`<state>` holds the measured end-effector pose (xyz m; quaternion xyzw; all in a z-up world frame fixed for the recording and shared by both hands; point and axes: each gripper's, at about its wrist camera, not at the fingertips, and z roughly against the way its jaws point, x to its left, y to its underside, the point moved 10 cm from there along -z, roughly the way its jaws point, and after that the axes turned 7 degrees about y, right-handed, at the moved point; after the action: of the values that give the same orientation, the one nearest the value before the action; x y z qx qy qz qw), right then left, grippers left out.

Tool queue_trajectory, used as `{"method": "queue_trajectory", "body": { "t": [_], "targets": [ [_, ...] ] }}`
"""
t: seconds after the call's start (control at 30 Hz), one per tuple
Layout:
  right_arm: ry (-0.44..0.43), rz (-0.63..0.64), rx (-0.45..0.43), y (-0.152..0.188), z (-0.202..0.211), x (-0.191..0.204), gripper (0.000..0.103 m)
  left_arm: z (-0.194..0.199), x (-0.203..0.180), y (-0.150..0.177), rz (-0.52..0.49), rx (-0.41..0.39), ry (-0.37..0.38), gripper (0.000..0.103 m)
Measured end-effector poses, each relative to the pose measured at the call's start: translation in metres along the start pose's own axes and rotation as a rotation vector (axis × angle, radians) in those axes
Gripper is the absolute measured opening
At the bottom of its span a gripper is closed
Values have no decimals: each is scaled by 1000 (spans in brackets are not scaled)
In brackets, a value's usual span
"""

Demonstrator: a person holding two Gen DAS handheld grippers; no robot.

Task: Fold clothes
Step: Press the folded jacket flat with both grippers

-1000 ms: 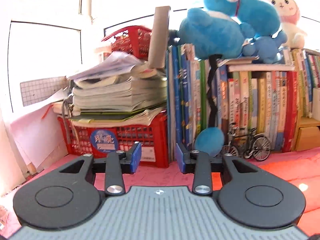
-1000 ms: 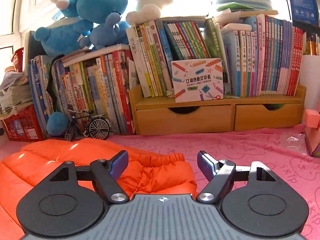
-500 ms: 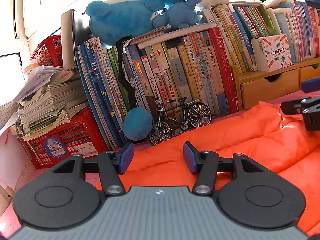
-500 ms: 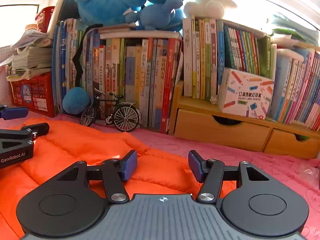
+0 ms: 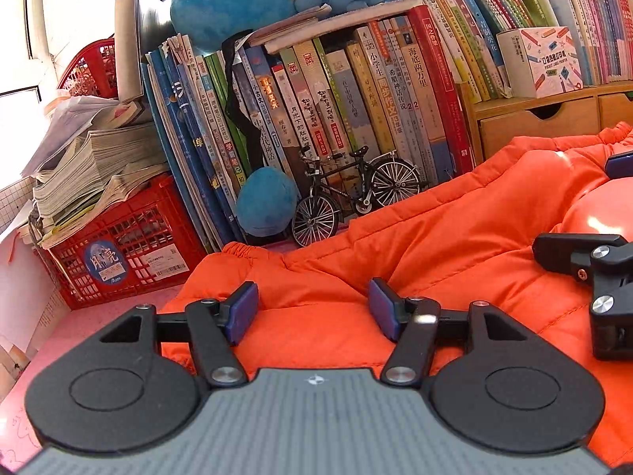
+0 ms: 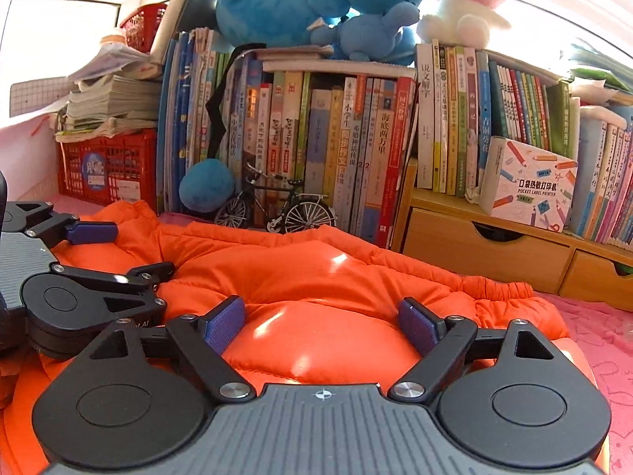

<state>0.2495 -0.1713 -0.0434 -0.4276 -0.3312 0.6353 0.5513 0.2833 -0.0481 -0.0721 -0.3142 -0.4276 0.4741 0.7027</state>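
Both jaws are spreading wider, gripping nothing: the left gripper [image 5: 312,308] and right gripper [image 6: 322,322] are hovering side by side over the orange padded garment [image 6: 316,273], which is lying on the pink cloth [image 6: 601,316] near the model bicycle [image 6: 277,208]

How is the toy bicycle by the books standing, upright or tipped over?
Upright: the toy bicycle stands on both wheels, against the books.

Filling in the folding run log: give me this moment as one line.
left gripper: opening, over orange jacket, nothing gripped | right gripper: opening, same | fold: not started
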Motion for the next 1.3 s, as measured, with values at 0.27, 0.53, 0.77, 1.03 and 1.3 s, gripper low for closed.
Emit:
{"method": "queue_trajectory", "body": {
  "t": [0.27, 0.53, 0.77, 1.03, 1.3],
  "targets": [
    [27, 39, 4, 11, -8, 6, 90, -4, 0, 5, -2, 22, 0, 61],
    [1, 8, 31, 16, -15, 4, 92, -7, 0, 5, 9, 45, 21, 61],
    [-69, -69, 93, 19, -31, 0, 99, -14, 4, 5, 57, 70, 42, 65],
    [142, 153, -45, 21, 24, 0, 100, 39, 13, 8, 52, 9, -15, 70],
    [225, 251, -84, 31, 50, 1, 100, 51, 5, 10, -88, -25, -92, 77]
  ]
}}
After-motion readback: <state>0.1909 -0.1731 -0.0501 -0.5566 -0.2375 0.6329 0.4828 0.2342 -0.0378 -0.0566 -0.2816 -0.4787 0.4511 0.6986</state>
